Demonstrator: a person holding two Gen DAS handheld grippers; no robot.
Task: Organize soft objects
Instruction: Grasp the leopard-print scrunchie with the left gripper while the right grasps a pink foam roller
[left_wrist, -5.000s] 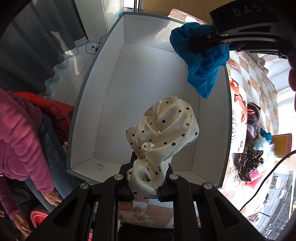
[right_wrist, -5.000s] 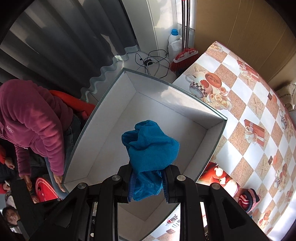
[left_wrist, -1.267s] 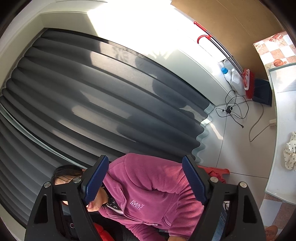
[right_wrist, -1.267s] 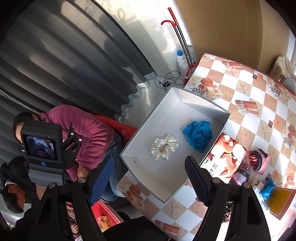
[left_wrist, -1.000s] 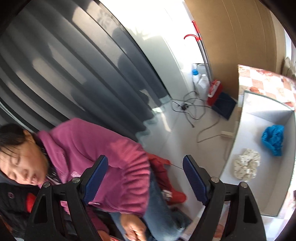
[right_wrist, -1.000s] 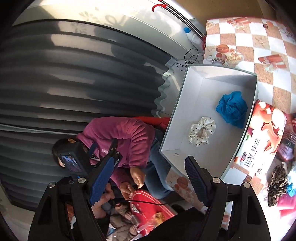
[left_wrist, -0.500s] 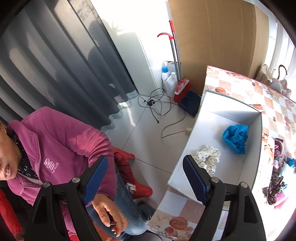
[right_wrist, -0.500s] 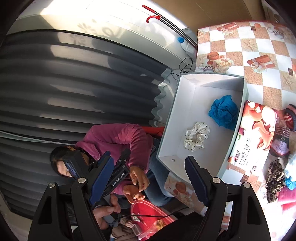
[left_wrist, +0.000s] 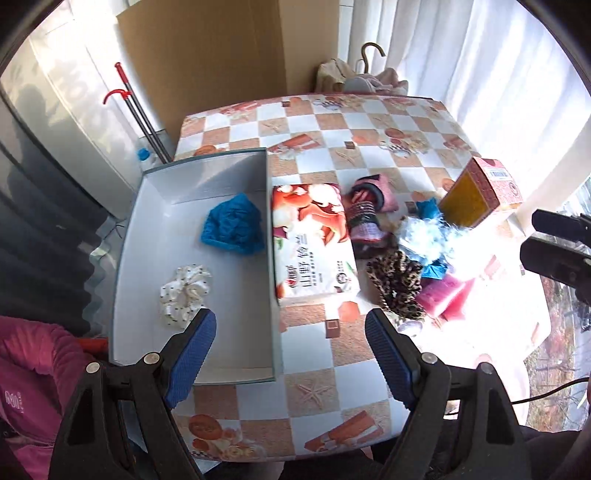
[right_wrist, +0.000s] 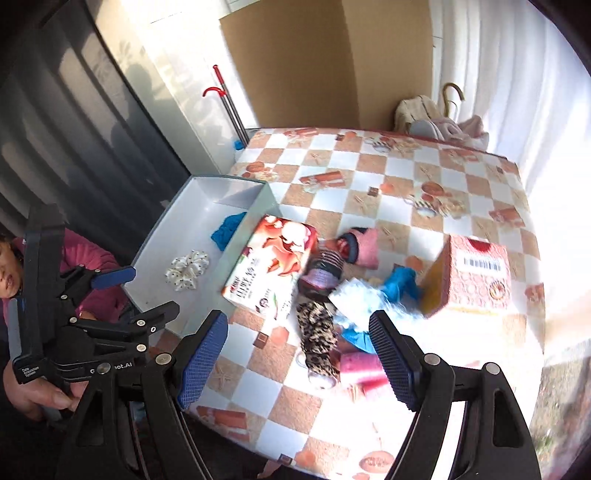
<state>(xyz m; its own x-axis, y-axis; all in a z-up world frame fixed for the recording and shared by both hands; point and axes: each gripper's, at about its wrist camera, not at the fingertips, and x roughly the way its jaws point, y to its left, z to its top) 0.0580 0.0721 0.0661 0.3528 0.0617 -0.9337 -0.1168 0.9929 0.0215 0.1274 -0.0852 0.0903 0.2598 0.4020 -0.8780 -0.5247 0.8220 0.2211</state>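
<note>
A grey-white box stands at the table's left edge. In it lie a cream polka-dot scrunchie and a blue cloth. To its right lies a pile of soft items: a leopard-print piece, a pink and striped knit piece, a pale blue fluffy piece and pink cloth. My left gripper and right gripper are open and empty, high above the table's front. The left gripper also shows in the right wrist view.
A red-and-white tissue pack lies beside the box. A yellow and pink carton stands at the right. A person in a magenta top sits at the left. The checkered table ends near me.
Both grippers have swung right, from facing the curtain and the person to facing the table. The scrunchie and blue cloth, held five seconds ago, lie in the box.
</note>
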